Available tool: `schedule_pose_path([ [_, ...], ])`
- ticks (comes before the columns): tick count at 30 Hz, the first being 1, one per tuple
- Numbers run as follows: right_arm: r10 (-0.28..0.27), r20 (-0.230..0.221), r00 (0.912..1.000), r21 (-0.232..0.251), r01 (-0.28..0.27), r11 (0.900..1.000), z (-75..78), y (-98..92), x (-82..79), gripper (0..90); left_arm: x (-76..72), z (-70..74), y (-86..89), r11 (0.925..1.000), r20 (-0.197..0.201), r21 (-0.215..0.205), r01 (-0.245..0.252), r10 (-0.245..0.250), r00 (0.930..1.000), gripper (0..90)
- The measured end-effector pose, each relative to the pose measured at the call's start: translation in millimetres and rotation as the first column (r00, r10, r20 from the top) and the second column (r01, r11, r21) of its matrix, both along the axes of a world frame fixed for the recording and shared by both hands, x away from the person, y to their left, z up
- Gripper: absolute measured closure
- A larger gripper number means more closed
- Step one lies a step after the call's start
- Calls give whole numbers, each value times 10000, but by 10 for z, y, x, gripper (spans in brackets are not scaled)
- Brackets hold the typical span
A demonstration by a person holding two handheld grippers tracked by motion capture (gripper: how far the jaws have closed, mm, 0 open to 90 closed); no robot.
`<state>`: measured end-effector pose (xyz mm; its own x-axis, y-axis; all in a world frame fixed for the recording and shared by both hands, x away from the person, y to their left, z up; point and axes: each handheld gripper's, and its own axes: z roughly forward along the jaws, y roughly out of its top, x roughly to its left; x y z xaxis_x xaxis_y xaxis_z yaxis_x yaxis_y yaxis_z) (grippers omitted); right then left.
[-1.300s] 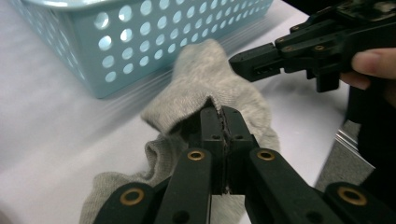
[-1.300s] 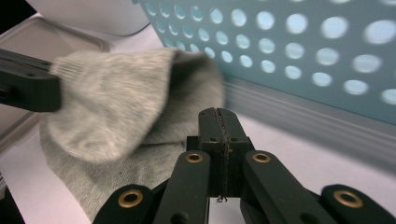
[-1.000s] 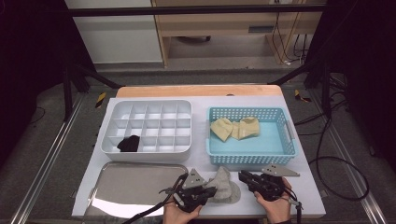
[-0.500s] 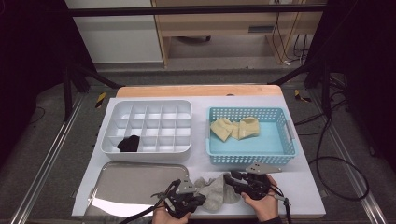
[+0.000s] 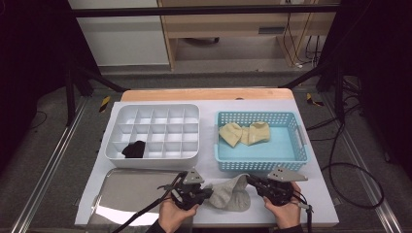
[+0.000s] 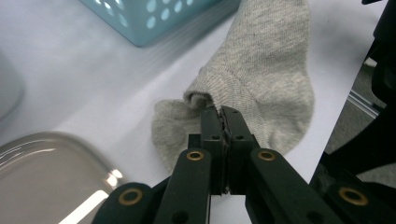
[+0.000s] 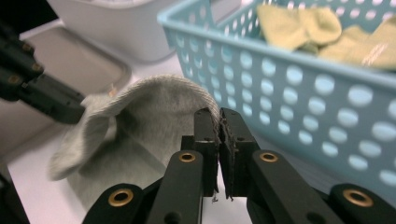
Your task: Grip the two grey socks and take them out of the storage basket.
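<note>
Grey sock (image 5: 228, 193) pinched by both: L gripper (image 5: 206, 193) clamped, R gripper (image 5: 253, 183) jaws just closing on edge. Black sock (image 5: 134, 149) already in organizer (image 5: 151, 110); grey + yellow socks (image 5: 244, 133) left.

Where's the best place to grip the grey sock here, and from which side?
At its edges, from both ends. The grey sock lies limp and partly folded, so the left gripper pinches the cuff fold and the right gripper the raised edge by the blue basket.

One grey sock (image 5: 231, 193), two yellow socks (image 5: 244, 133), one black sock (image 5: 133, 149), one basket (image 5: 300, 138), one divided tray (image 5: 116, 127).
</note>
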<state>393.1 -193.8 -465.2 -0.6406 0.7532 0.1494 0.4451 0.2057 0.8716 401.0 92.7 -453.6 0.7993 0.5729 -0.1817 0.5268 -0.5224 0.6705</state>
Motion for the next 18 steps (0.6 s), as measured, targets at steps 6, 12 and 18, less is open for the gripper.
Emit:
schedule_pose_path([
  [6, 360, -523, 9980, -349, -378, 9987, -147, -63, -163, 827, -92, -51, 2, 9987, 319, 53, -509, 507, 9982, 696],
  [12, 474, -818, 9955, -85, -482, 9988, -226, -90, -270, 816, -211, -69, 81, 9930, 611, -395, -1115, 1138, 9916, 598],
  [18, 470, -901, 9948, 102, -463, 9989, -243, -95, -277, 782, -170, -200, 6, 9894, 335, -620, -1311, 1333, 9905, 707],
])
